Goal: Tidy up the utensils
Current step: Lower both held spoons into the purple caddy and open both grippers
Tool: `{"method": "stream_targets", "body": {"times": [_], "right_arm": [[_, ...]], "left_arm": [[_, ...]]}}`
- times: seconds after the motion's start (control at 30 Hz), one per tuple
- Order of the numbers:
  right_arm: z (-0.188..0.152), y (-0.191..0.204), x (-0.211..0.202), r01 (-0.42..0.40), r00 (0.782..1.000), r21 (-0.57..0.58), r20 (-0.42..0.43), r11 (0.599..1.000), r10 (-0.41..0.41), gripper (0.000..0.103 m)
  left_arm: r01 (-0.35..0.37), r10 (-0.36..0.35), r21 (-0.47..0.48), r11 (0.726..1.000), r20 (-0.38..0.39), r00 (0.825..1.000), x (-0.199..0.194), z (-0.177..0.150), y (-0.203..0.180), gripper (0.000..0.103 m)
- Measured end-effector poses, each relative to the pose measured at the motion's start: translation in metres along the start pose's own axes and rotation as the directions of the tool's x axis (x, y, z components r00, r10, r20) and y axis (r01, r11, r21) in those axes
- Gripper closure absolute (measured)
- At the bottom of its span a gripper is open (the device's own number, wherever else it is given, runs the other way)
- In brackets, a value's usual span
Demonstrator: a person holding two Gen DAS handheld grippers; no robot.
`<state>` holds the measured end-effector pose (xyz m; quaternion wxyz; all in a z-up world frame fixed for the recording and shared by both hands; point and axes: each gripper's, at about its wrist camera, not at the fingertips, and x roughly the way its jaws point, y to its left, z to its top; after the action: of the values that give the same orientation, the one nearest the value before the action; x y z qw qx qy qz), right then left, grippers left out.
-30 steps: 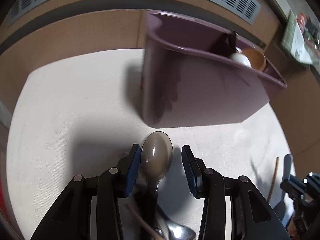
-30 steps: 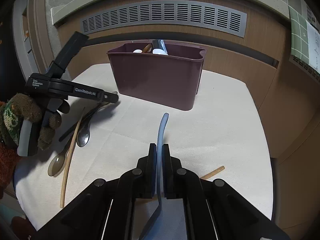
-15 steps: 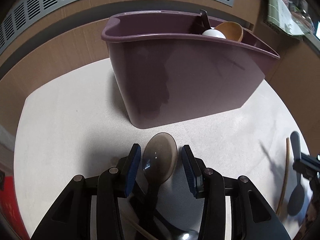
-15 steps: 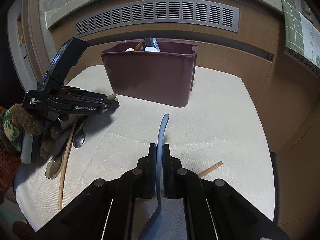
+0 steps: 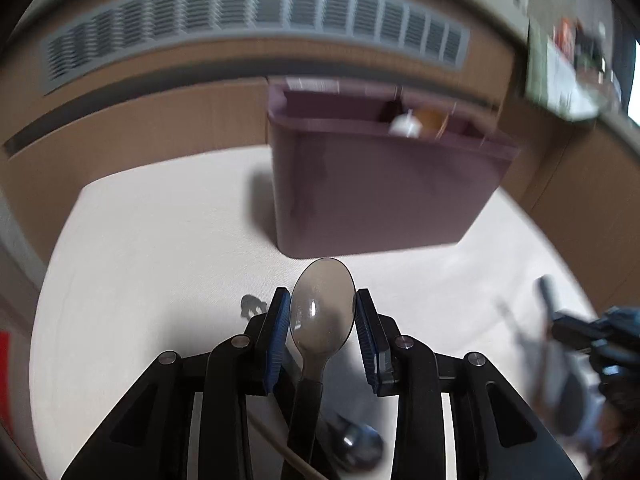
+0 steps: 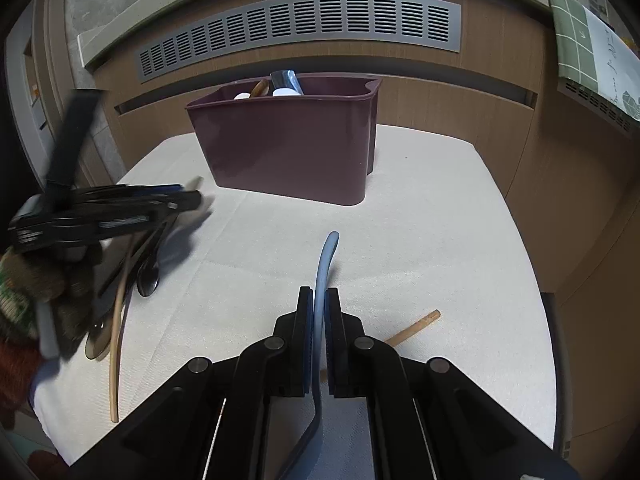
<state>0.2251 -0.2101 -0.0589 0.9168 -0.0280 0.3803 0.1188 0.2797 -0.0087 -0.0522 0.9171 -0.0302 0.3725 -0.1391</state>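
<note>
A maroon utensil bin [image 5: 384,184] [image 6: 292,148] stands at the back of the white-clothed table and holds several utensils. My left gripper [image 5: 322,316] is shut on the bowl of a translucent grey spoon [image 5: 322,312], lifted in front of the bin; it also shows blurred at the left of the right wrist view [image 6: 120,208]. My right gripper [image 6: 318,300] is shut on a blue utensil [image 6: 324,264], its handle pointing at the bin.
A metal spoon [image 6: 148,276], a dark translucent spoon [image 6: 98,340] and a long wooden chopstick [image 6: 118,320] lie at the left of the cloth. Another wooden stick [image 6: 416,326] lies right of my right gripper. A wooden cabinet with a vent grille [image 6: 300,28] stands behind.
My left gripper closed on the grey spoon's bowl, lifted it and swung back from the bin. My right gripper kept holding the blue utensil and moved little.
</note>
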Motion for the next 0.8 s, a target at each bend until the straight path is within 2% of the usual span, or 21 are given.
{"method": "stream_targets", "body": {"times": [0.13,0.27,0.47,0.63,0.7,0.73,0.77,0.8], "right_arm": [[0.003,0.000,-0.005,-0.006,1.000,0.001,0.021,1.000,0.006,0.098],[0.006,0.003,-0.008,-0.003,0.999,0.000,0.035,1.000,0.003,0.098],[0.011,0.006,-0.014,0.003,0.998,-0.008,0.058,1.000,-0.003,0.098],[0.022,0.004,-0.015,0.007,0.998,-0.001,0.068,1.000,-0.007,0.099],[0.040,0.000,-0.029,-0.009,0.990,0.018,0.138,1.000,0.007,0.099],[0.056,-0.002,-0.042,-0.018,0.978,0.019,0.206,1.000,0.013,0.099],[0.072,-0.004,-0.057,-0.036,0.959,0.009,0.283,0.999,0.032,0.099],[0.088,-0.006,-0.072,-0.062,0.931,-0.012,0.360,0.998,0.062,0.099]], "left_arm": [[0.061,-0.049,-0.085,0.995,0.139,0.989,-0.059,-0.005,0.000,0.069],[0.095,-0.072,-0.090,0.991,0.231,0.970,-0.099,-0.006,-0.008,0.069],[0.096,-0.070,-0.092,0.991,0.253,0.965,-0.109,-0.002,-0.015,0.069],[0.125,-0.090,-0.117,0.985,0.265,0.960,-0.105,0.004,-0.017,0.070],[0.164,-0.120,-0.127,0.978,0.300,0.946,-0.113,0.024,-0.018,0.070],[0.177,-0.130,-0.117,0.977,0.330,0.935,-0.120,0.035,-0.020,0.069],[0.187,-0.138,-0.101,0.977,0.369,0.919,-0.128,0.048,-0.023,0.069],[0.190,-0.136,-0.087,0.978,0.423,0.896,-0.138,0.065,-0.025,0.069]]}}
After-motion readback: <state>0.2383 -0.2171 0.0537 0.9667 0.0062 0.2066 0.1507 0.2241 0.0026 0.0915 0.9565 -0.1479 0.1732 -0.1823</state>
